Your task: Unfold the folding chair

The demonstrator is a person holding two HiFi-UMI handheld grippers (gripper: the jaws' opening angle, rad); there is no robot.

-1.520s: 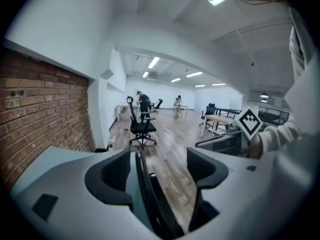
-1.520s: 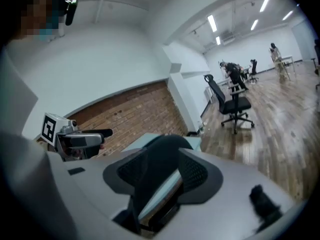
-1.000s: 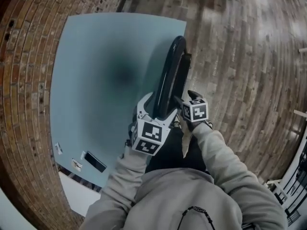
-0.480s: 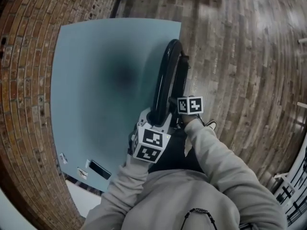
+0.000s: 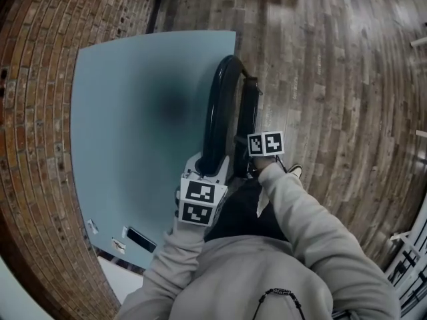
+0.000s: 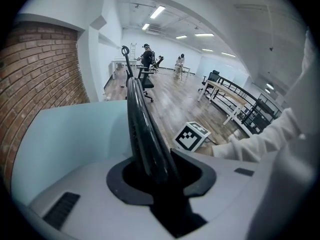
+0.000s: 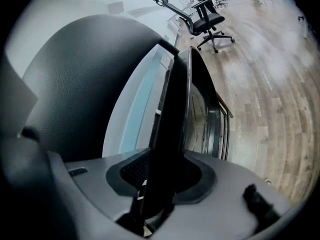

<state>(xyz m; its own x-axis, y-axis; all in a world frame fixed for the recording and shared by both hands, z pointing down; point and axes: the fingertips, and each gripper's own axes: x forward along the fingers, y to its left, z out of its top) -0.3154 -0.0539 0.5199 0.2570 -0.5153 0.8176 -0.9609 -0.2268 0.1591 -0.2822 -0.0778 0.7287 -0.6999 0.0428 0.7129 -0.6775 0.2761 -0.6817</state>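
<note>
Left gripper (image 5: 212,170) is clamped on the folding chair (image 5: 219,109): its own view shows the jaws (image 6: 156,176) having just closed in on the glossy black curved tube at the chair's top, which fills the gap between them. Right gripper (image 5: 245,167) has likewise just been closing, and in its view the jaws (image 7: 159,186) pinch a flat black panel edge of the same chair (image 7: 176,109), a little to the right of the tube. Both grippers point downward at the near end of the chair, close together but not touching; the right one's marker cube (image 6: 191,136) shows just beyond the left gripper's body.

Still folded flat, the chair stands on edge on the wooden floor (image 5: 333,79), running from near to far directly in front of the person, whose pale grey sleeves reach to both grippers. Its left side lies against the right edge of a pale blue surface (image 5: 127,112), which sits beside a brick wall (image 5: 30,125). A small dark flat item (image 5: 141,239) lies at the near edge of that surface. Far across the room stand an office chair (image 7: 206,13) and long tables (image 6: 232,96), with people (image 6: 147,57) beyond.
</note>
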